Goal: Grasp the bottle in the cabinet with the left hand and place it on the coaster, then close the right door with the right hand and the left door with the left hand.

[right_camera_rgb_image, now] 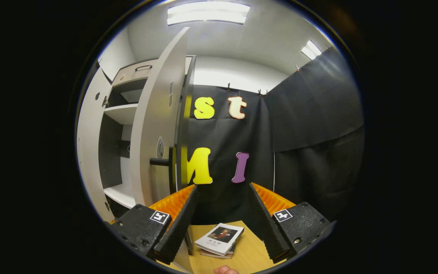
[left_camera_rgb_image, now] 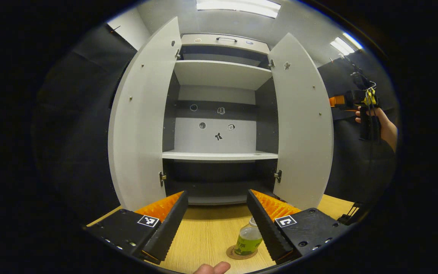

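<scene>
The cabinet [left_camera_rgb_image: 219, 114] stood on the wooden bench [left_camera_rgb_image: 211, 232] with both doors swung wide, the left door [left_camera_rgb_image: 143, 121] and the right door [left_camera_rgb_image: 302, 125] flanking bare shelves. The bottle [left_camera_rgb_image: 248, 239], with its green label, stood upright on the round coaster [left_camera_rgb_image: 232, 253] on the bench, just in front of the cabinet. The left tongs [left_camera_rgb_image: 219, 224] hung above the bench with their jaws spread wide and nothing between them; the bottle sat low beside their right finger, not gripped. A fingertip [left_camera_rgb_image: 212, 268] showed at the bottom edge of the left gripper view.

Off past the right door, a hand [left_camera_rgb_image: 378, 125] held the right tongs up in the air. In the right gripper view, the right tongs [right_camera_rgb_image: 222, 217] also gaped open and empty, facing the edge of the right door [right_camera_rgb_image: 158, 129] and the black cloth wall. Below them a small stack of books [right_camera_rgb_image: 219, 239] lay on the bench [right_camera_rgb_image: 249, 255].
</scene>
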`<state>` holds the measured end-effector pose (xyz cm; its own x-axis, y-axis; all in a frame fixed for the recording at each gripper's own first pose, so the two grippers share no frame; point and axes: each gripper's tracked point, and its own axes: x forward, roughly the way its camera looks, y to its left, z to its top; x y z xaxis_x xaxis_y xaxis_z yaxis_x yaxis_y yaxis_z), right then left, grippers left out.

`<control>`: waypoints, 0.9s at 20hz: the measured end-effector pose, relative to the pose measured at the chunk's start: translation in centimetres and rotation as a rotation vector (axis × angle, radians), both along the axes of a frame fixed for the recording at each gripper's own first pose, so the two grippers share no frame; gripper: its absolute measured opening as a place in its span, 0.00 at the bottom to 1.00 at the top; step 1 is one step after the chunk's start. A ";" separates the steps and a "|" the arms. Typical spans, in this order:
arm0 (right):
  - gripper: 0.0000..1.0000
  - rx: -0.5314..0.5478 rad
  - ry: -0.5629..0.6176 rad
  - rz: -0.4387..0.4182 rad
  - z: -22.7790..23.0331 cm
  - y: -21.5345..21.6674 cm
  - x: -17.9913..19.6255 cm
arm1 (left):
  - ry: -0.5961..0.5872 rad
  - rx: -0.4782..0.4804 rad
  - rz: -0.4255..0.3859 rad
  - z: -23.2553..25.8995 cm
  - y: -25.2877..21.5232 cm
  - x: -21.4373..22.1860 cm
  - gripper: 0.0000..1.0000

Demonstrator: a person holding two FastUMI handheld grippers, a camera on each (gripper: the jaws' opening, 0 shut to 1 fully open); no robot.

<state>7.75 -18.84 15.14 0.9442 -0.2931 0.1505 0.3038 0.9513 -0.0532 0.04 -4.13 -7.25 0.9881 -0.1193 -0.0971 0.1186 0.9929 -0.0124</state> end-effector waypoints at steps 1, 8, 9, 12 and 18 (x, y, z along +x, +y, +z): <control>0.81 -0.005 -0.007 0.014 0.2 0.7 -0.1 | -0.001 0.001 0.000 -0.1 0.0 0.0 0.94; 0.80 0.036 -0.003 0.160 -1.2 6.9 0.9 | -0.027 0.005 0.019 0.6 0.5 0.0 0.94; 0.80 0.013 0.001 0.177 -1.1 8.0 1.2 | -0.031 0.009 0.029 0.7 0.8 0.0 0.94; 0.80 -0.027 0.012 0.228 -1.1 10.5 2.1 | -0.030 0.000 0.055 0.8 1.3 0.0 0.95; 0.80 -0.012 0.038 0.362 -1.8 15.7 5.1 | -0.037 0.003 0.103 1.2 2.8 -0.4 0.94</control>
